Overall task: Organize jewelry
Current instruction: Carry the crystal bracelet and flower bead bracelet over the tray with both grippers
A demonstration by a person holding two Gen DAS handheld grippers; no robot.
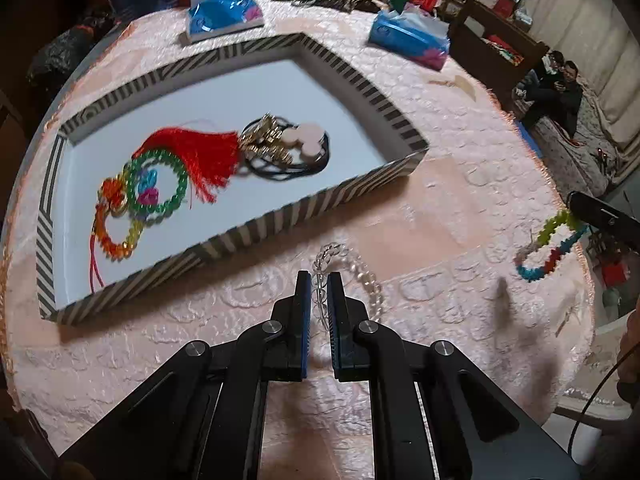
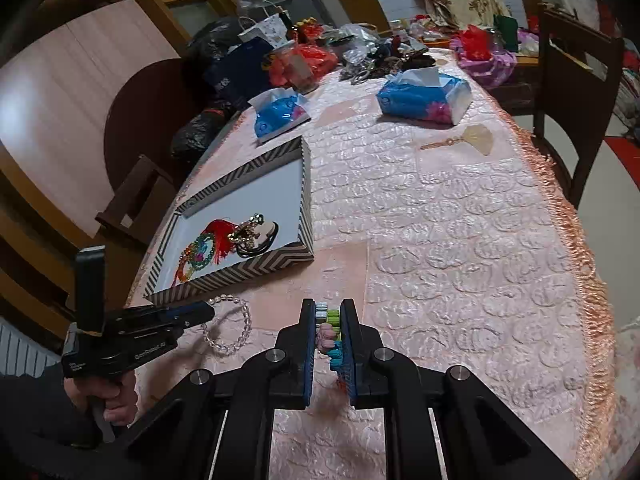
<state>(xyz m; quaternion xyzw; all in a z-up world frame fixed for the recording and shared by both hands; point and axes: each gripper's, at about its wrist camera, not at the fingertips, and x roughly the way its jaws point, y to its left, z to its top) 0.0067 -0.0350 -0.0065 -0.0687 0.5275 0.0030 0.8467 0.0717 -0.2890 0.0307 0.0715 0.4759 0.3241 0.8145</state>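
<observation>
My left gripper [image 1: 319, 280] is shut on a clear bead bracelet [image 1: 362, 270] that hangs just above the pink tablecloth, near the front wall of the striped tray [image 1: 280, 222]. It also shows in the right wrist view [image 2: 230, 326], held by the left gripper [image 2: 208, 312]. My right gripper [image 2: 329, 308] is shut on a multicoloured bead bracelet [image 2: 330, 336] and holds it above the cloth; it hangs at the right of the left wrist view [image 1: 550, 246]. The tray [image 2: 256, 266] holds a red tassel [image 1: 200, 150], a green bead bracelet [image 1: 158, 182], an orange bracelet and dark cords.
Two blue tissue packs [image 1: 224, 12] [image 1: 408, 36] lie beyond the tray. A small fan-shaped comb [image 2: 472, 140] lies on the cloth at the right. Clutter of bags covers the far end of the table. A wooden chair [image 2: 576, 92] stands at the right edge.
</observation>
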